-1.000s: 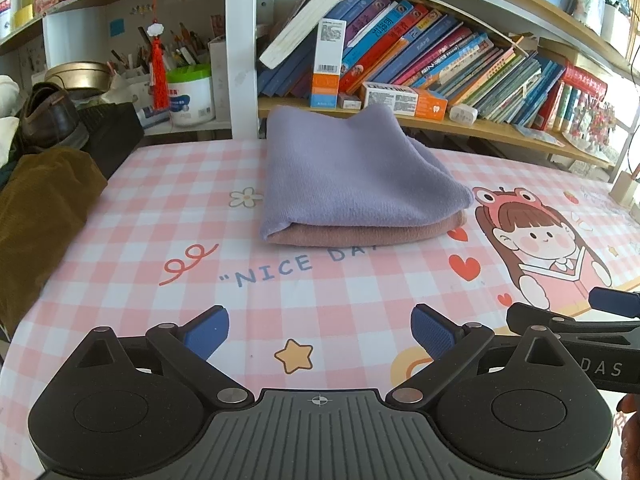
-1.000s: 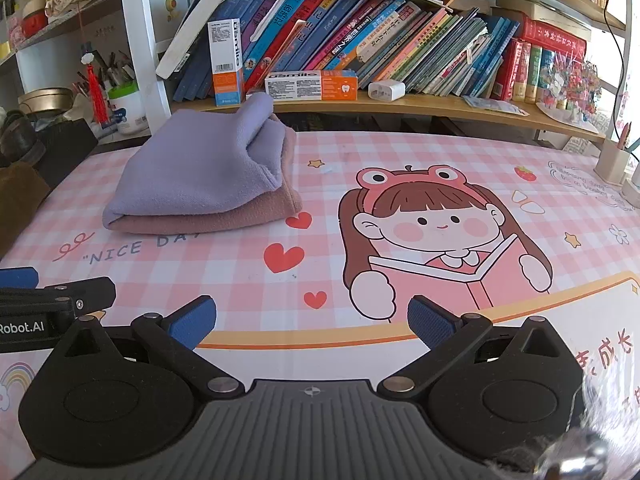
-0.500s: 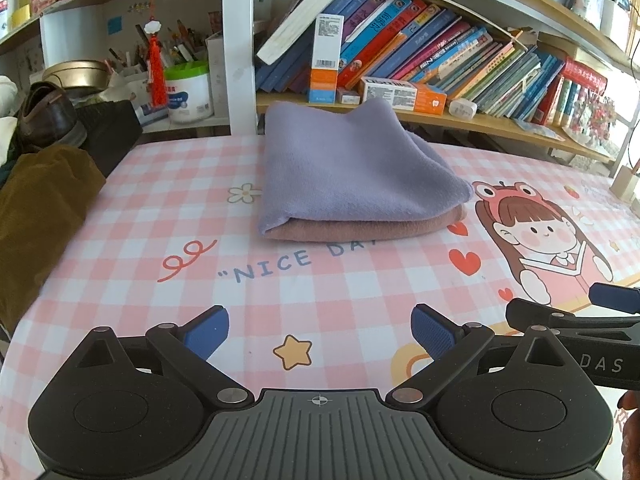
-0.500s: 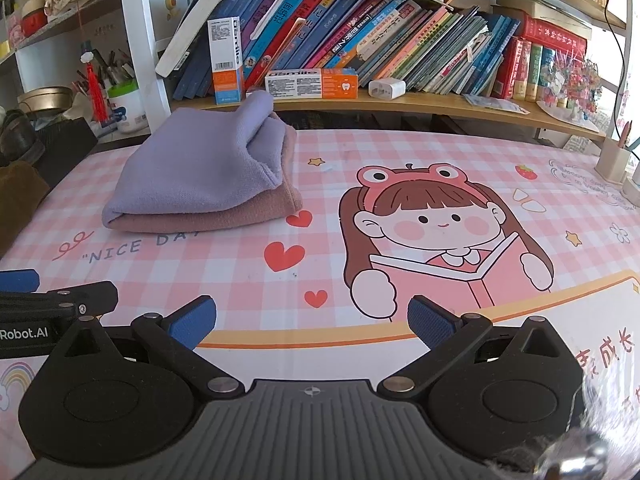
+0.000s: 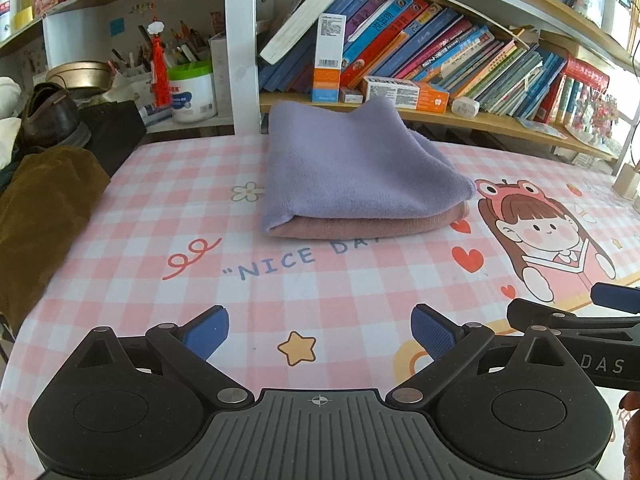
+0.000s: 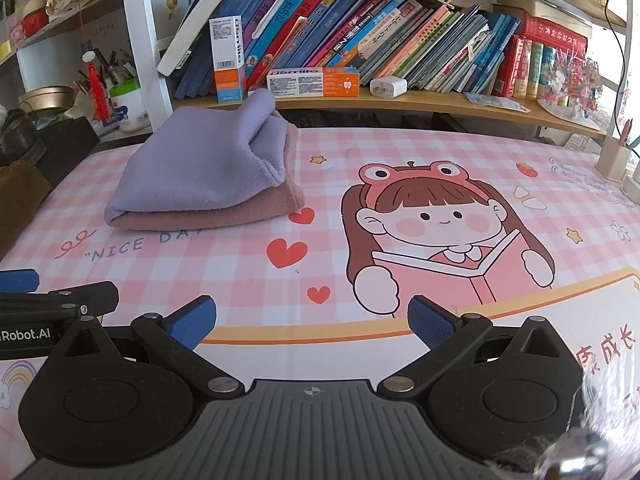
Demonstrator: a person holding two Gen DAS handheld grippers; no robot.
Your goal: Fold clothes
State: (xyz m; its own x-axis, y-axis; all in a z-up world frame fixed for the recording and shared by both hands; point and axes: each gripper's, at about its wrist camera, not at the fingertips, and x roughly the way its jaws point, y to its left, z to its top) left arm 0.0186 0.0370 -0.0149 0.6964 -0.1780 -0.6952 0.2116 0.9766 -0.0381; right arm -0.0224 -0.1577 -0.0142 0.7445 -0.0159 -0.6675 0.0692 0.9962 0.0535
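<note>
left gripper (image 5: 320,330): nearest the lens in the left wrist view, jaws spread wide, nothing between the blue pads, only tablecloth under the gap.
right gripper (image 6: 312,320): likewise wide apart and empty; its side shows at the right edge of the left wrist view, just beside the left one.
tablecloth (image 5: 192,216): pink and white check, printed with a yellow star (image 5: 297,347) right ahead of the left jaws, red hearts, the words "nice day", and a cartoon girl (image 6: 436,232) reading a book (frog hat on her head).
folded clothes (image 5: 356,176): a lilac piece lying on a dusty pink piece (image 5: 372,226), one neat stack flat on the cloth, well ahead of both grippers and apart from them; straight ahead of the left jaws, ahead and to the left of the right jaws. the stack covers the end of the printed words.
brown garment (image 5: 40,208): bunched at the table's left edge, near the left gripper's side.
shoe (image 5: 52,114): dark leather, beyond the brown garment, on a black object.
shelf (image 5: 440,114): wooden, behind the table, with leaning books (image 6: 360,36), a toothpaste box (image 6: 312,82) and a white charger (image 6: 388,86).
white tub (image 5: 192,90): green lid, far left, next to a red tassel.
</note>
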